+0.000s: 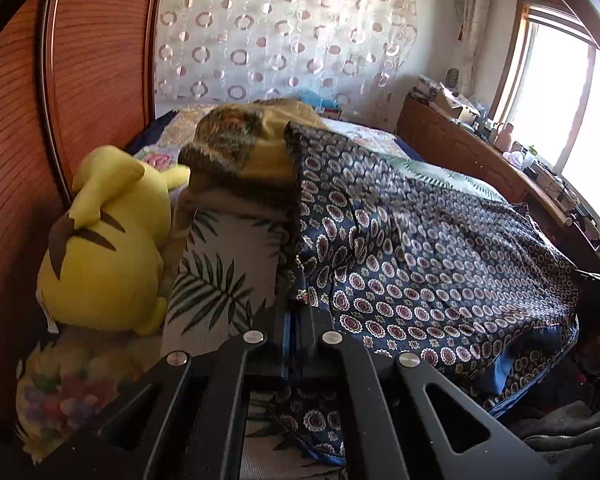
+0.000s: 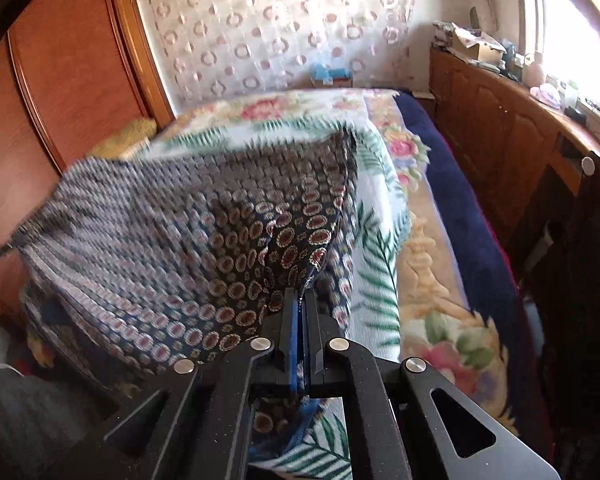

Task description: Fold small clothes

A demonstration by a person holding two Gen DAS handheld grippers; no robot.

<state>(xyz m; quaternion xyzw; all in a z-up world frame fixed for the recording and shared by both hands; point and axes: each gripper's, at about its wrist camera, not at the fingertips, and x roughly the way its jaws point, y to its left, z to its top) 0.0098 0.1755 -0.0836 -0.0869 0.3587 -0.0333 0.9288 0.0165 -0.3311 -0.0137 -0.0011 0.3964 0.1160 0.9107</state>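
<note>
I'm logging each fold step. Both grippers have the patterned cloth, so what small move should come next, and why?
Probably lower both grippers together toward the leaf-print bedspread and lay the navy patterned cloth flat. The left gripper and right gripper are each shut on an edge, and the cloth hangs stretched between them above the bed, not yet spread for folding.

A thin navy-blue cloth garment printed with small maroon-and-cream medallions (image 1: 420,248) hangs spread out and rumpled over the near part of a bed, its blue-hemmed edge lifted at both near corners. In the right wrist view its left part is blurred (image 2: 204,240).
</note>
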